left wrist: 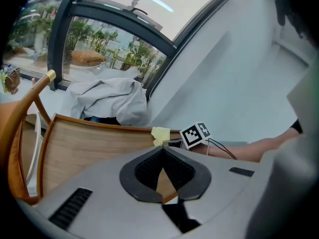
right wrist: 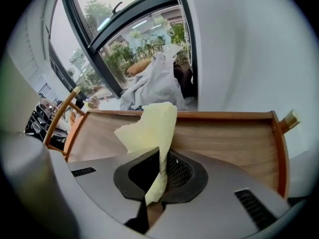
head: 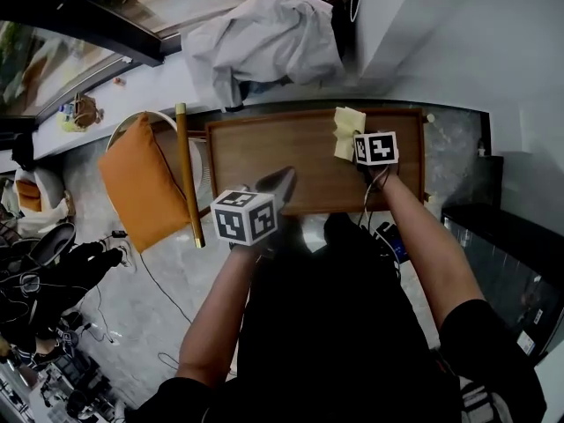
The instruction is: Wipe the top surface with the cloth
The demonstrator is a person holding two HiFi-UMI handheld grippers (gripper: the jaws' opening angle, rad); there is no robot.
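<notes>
Stands at the near edge of the wooden counter [head: 264,152] with a gripper in each hand. Holds the left gripper [head: 280,181] just over the near middle of the top, jaws clenched tip to tip on nothing, only bare wood showing through the small gap behind the tips. Takes no part in the wiping, by the look of it. Reaches farther out and to the right with the right gripper [head: 352,152], jaws clamped on the lower edge of a pale yellow cloth [head: 346,129]. Shows the cloth's free end standing up and forward from the jaws in the right gripper view, and over the far right part of the top, close to the raised rim [head: 308,113], in the head view; cannot tell whether pressed flat on the wood. Leaves no streak, damp patch or crumb visible to tell wiped from unwiped. Looks to be wiping near the far right corner, with the left half and the near strip probably left to cover. Off the counter's left side, has a wooden chair [head: 187,174] with an orange cushion [head: 141,183]; beyond the far rim, a heap of grey fabric [head: 264,38] on the sill [head: 167,82]
</notes>
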